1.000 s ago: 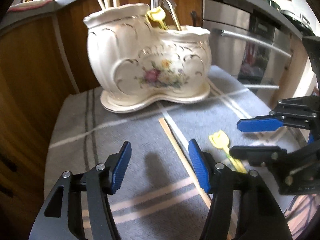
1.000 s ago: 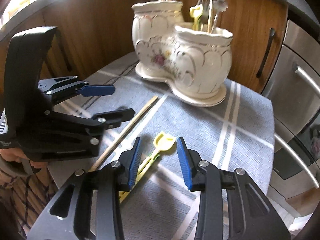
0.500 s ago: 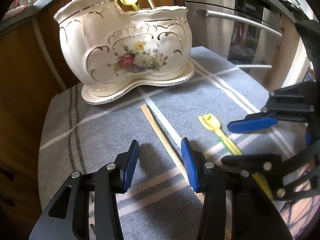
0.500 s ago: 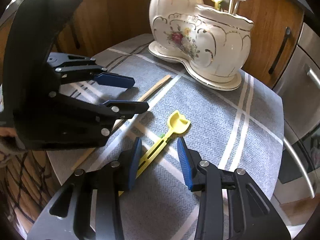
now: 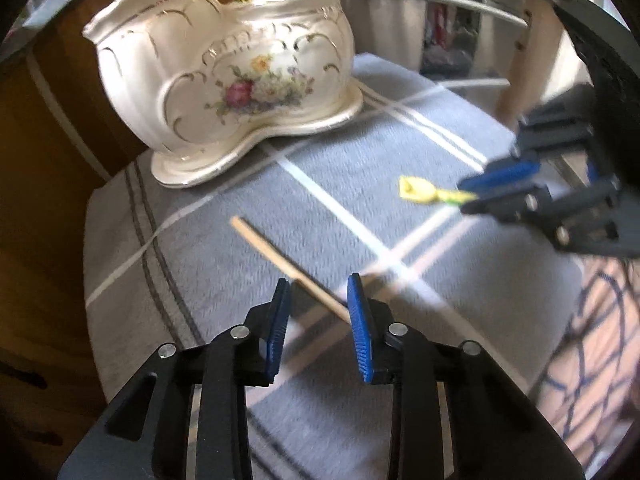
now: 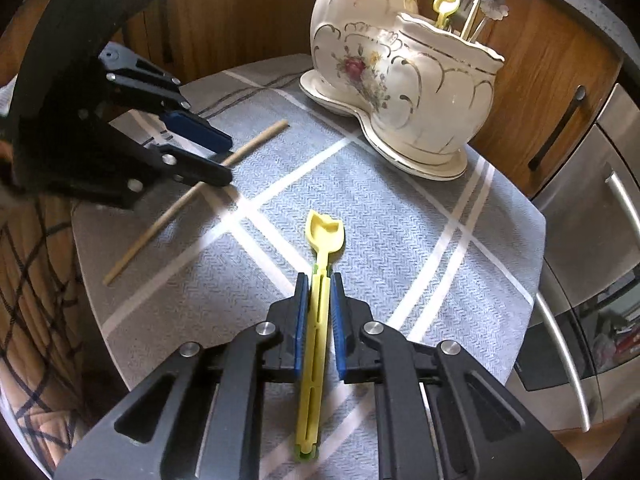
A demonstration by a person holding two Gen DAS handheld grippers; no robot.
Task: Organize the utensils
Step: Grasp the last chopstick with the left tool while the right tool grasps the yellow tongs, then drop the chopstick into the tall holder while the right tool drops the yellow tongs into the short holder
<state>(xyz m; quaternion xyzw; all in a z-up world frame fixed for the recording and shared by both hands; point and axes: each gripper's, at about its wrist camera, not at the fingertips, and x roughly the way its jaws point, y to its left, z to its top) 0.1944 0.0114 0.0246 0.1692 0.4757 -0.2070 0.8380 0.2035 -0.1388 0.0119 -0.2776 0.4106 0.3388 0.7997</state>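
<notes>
The right gripper (image 6: 319,280) has just closed on the yellow spoon (image 6: 322,236); the left gripper (image 5: 316,288), still narrowing, seemingly hasn't pinched the chopstick (image 5: 288,265).

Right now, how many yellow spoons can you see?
2. One yellow spoon lies on the grey cloth between the right tongs; another stands in the ceramic holder. More may hide inside.

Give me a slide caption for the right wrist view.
Right gripper shut on the yellow plastic scoop on the grey cloth, ceramic utensil holder behind.
</notes>
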